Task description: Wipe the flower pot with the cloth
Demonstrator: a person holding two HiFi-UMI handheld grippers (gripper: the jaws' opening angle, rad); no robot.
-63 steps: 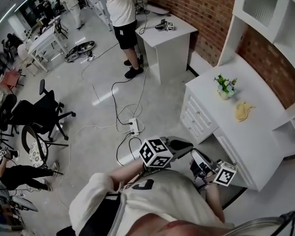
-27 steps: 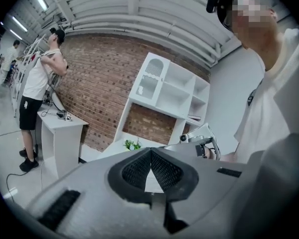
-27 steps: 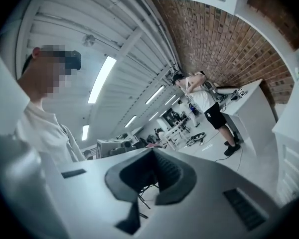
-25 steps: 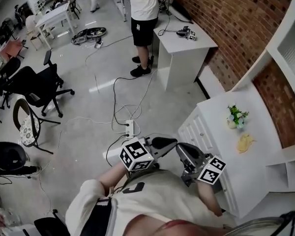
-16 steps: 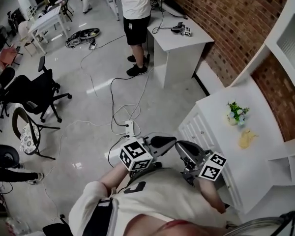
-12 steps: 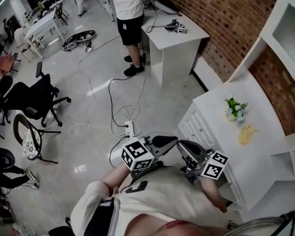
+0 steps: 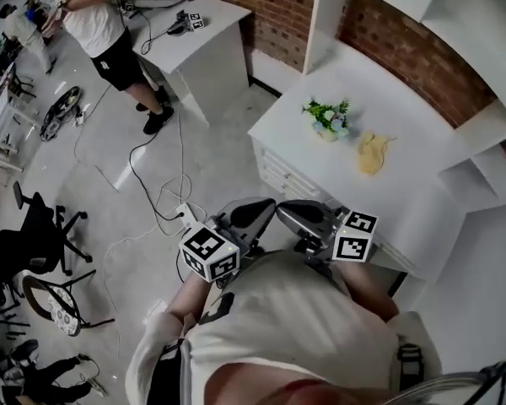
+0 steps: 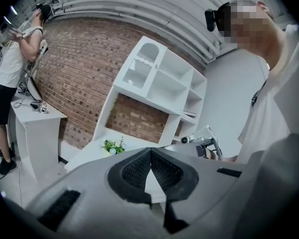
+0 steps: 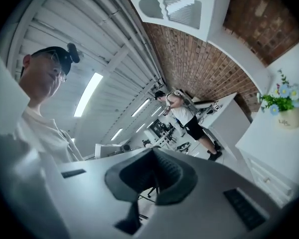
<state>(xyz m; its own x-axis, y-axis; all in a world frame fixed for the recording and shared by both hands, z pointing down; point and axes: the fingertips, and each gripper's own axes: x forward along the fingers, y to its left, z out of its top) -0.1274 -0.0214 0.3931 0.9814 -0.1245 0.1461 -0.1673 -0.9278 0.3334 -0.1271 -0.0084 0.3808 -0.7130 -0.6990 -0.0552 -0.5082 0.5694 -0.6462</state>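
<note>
A small pale flower pot [image 7: 329, 130] with green leaves and light blossoms stands on the white desk [image 7: 405, 154] under the brick wall. A crumpled yellow cloth [image 7: 371, 153] lies to its right, apart from it. The pot also shows in the left gripper view as the flower pot [image 8: 112, 148] and in the right gripper view as the flower pot [image 9: 289, 116]. My left gripper [image 7: 266, 205] and right gripper [image 7: 280, 209] are held close to my chest, short of the desk's front edge, both shut and empty, tips nearly meeting.
White shelving [image 7: 489, 167] rises at the desk's right end, drawers [image 7: 278, 175] at its front left. A second white table [image 7: 194, 36] stands further left with a person [image 7: 101, 24] beside it. Cables and a power strip [image 7: 184, 213] lie on the floor; office chairs [image 7: 34, 234] at left.
I have turned and stepped towards the white desk: it now lies straight ahead and nearer. Both grippers moved with me, staying shut and close together.
</note>
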